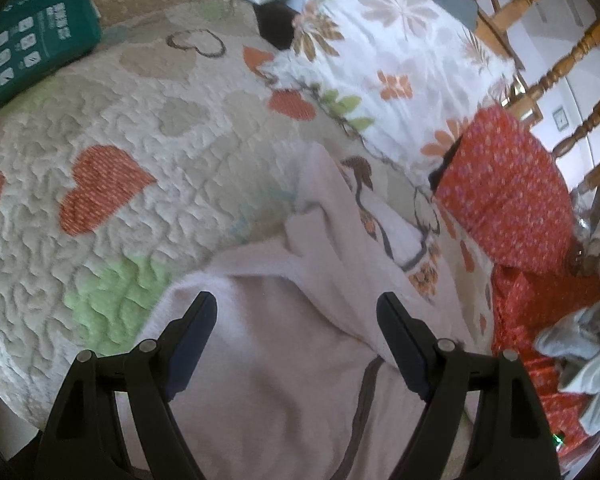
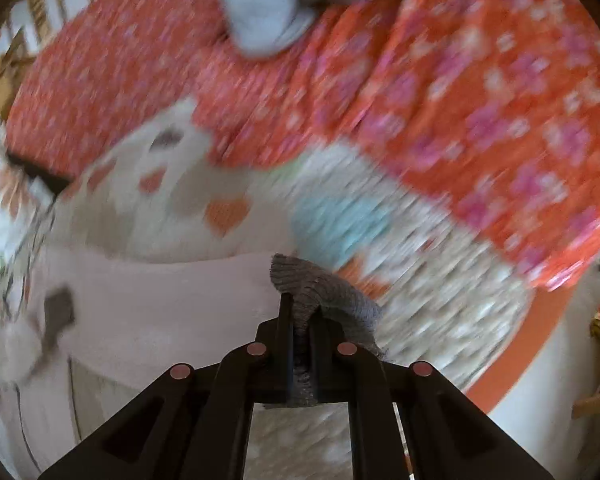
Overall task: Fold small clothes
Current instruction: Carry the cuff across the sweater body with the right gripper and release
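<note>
Right claw pinches grey ribbed cuff (hidden from left view); left claw gapes, empty, over pale garment.

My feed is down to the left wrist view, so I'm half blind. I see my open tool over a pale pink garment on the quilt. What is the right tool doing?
Observer: The right tool is shut on a grey ribbed cuff that joins the pale pink garment.
Operator: Is anything lying right beside it?
Observer: An orange floral cloth spreads over the quilt beyond the tool, apart from the cuff.
Operator: Anything on top of that cloth?
Observer: A light grey bundle rests on its far part; the picture is too blurred to say what it is.
</note>
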Available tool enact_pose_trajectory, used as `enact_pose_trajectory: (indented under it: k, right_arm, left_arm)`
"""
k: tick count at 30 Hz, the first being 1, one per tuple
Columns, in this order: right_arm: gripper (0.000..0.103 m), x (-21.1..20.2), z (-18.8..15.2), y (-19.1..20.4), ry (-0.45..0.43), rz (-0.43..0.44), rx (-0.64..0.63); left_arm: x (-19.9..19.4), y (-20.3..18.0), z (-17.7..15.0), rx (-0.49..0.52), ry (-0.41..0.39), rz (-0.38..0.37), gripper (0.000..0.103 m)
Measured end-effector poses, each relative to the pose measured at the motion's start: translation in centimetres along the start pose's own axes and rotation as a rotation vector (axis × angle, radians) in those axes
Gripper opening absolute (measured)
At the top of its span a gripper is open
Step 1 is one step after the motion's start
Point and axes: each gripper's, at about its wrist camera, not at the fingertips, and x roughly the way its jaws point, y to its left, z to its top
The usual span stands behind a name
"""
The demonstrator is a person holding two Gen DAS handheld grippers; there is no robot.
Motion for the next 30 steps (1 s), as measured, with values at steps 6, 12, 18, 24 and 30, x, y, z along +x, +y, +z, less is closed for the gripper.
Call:
enact_pose_trajectory:
  k: [6,12,18,24,30]
  right_arm:
    - [0.006,-2.4,3.3,3.1,-0.084,-0.047,-0.014]
    - [0.006,-3.5,1.4,16.0,0.01,0.284,-0.158]
    - [0.006,-4.7,-3.6,32.7,0.163,0.586,-0.327]
    - [0.006,-5.7,-9.9,48.3,0.267,0.741,-0.509]
    - [0.006,-3.4,-15.5,58.2,0.299,0.699,-0.659]
  left_arm:
    - [-1.7,2.3,1.1,-0.064,-0.035,0.006,0.081]
    - [-2.6,3.3,2.9,-0.065,-0.076,0.059,0.081]
    - [-4.1,3.1,6.9,0.025,-0.261,0.228,0.081]
    - [-4.9,4.9,7.3,-0.04,-0.214,0.156,0.081]
    - [-6.1,6.4,7.1,-0.09,-0.223,0.155,0.081]
